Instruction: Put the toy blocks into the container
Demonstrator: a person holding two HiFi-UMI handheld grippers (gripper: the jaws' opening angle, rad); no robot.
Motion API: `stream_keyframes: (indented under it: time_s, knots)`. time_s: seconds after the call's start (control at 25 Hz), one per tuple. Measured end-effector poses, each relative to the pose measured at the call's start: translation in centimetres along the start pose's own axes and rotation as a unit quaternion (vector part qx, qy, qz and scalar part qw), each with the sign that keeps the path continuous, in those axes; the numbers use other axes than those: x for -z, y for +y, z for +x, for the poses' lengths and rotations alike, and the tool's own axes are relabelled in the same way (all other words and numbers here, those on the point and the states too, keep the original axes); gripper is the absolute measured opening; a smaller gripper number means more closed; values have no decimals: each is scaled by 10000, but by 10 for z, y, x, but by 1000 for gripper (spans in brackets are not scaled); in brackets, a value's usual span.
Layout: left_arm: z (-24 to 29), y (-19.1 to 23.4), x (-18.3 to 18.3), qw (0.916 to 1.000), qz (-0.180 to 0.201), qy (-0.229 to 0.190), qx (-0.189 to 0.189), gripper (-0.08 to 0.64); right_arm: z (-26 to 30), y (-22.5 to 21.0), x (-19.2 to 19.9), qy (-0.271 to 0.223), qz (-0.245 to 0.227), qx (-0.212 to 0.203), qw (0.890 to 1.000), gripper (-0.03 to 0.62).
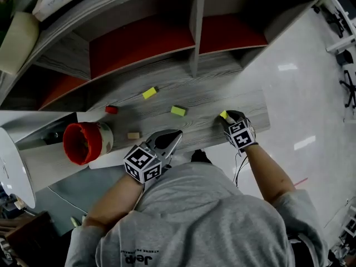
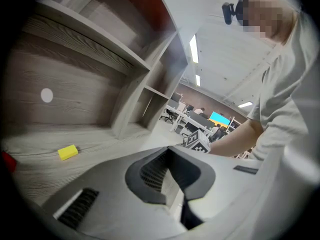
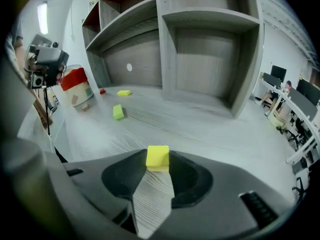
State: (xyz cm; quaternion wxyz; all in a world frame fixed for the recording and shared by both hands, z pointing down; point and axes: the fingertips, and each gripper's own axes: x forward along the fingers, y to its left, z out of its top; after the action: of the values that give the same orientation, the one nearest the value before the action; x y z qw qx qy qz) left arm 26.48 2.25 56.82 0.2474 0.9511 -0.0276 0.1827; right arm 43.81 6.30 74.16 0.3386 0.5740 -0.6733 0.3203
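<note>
At the table's (image 1: 222, 102) near edge, right tongs (image 1: 228, 118) clamped on a yellow block (image 3: 157, 157) resting on the wood, left tongs (image 2: 168, 150) closed and empty, loose blocks (image 1: 178, 111) scattered between, red container (image 1: 83, 142) far left.

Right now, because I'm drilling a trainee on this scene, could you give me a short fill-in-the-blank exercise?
Between the fingers of the right gripper sits a ___ block.
The container's rim is ___.
The left gripper holds ___.
Missing words: yellow; red; nothing.
</note>
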Motion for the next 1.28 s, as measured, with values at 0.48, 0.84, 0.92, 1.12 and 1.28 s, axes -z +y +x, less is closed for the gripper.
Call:
stream_keyframes:
  time_s: [0.48, 0.84, 0.92, 1.12, 1.28]
  knots:
    - [-156, 60, -61, 9845, -157, -1342, -1118, 10, -36, 146, -215, -930, -1157, -1003, 9838, 164]
    - [-414, 121, -37, 9310, -492, -2299, -2794, 11, -21, 421, -370, -1264, -2544, -2458, 9268, 164]
    - [-457, 126, -22, 9245, -512, -2331, -2971, 11, -11, 470, -378, -1144, -2752, -2600, 9185, 164]
    - [-520, 132, -2, 9117, -571, -2525, -3190, 11, 10, 542, -379, -832, -3154, -2712, 9056, 164]
    - [-537, 135, 0, 9119, -595, -2641, -3084, 11, 16, 564, -382, -674, -3125, -2795, 9053, 234]
